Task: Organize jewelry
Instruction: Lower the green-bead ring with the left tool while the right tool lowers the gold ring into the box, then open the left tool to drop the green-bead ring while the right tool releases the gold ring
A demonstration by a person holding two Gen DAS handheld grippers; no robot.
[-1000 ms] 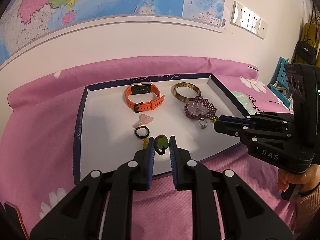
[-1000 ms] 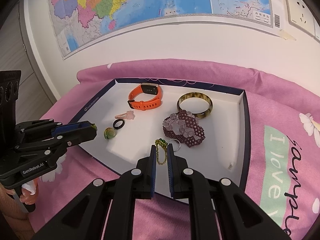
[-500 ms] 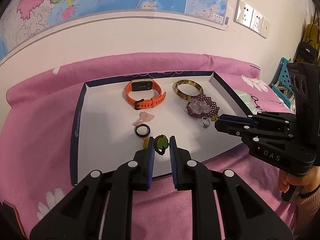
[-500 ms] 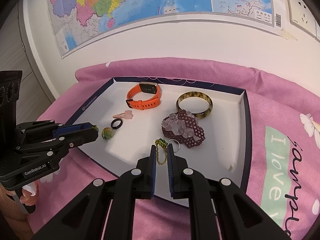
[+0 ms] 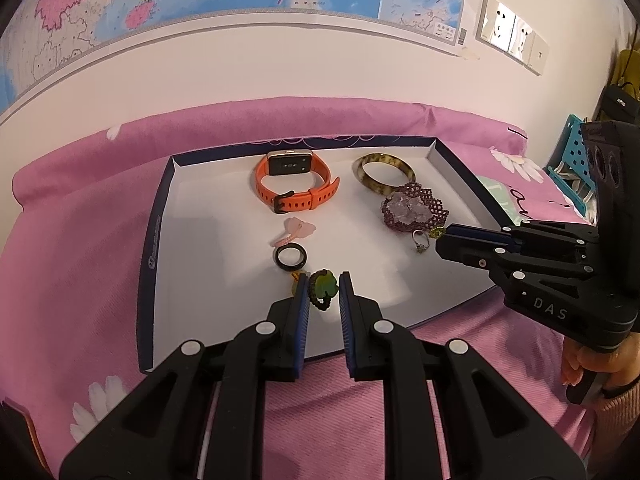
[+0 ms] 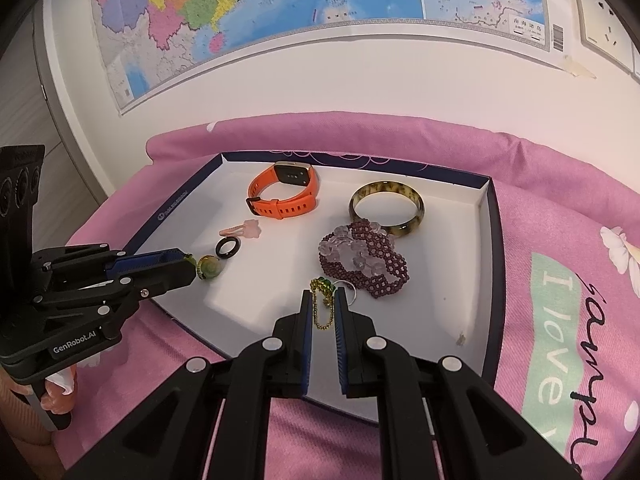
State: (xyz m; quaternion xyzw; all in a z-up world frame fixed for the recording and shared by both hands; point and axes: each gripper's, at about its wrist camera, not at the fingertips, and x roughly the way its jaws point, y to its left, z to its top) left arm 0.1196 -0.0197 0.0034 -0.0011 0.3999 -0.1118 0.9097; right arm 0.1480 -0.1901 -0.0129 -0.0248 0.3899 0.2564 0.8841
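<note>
- Jewelry lies in a white tray [image 6: 486, 216]: orange watch [image 6: 286, 194] at 12 o'clock, bangle [image 6: 386, 208] at 2.
- Left gripper [image 5: 324, 284] pinches a green pendant [image 5: 325, 286] at 7.
- Right gripper [image 6: 323, 300] pinches a gold chain [image 6: 322, 308] at 6.

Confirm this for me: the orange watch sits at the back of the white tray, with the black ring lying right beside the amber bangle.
Not quite. The orange watch does sit at the back of the white tray, but the black ring lies beside the pink hair clip, well apart from the amber bangle. The right wrist view shows this.
</note>
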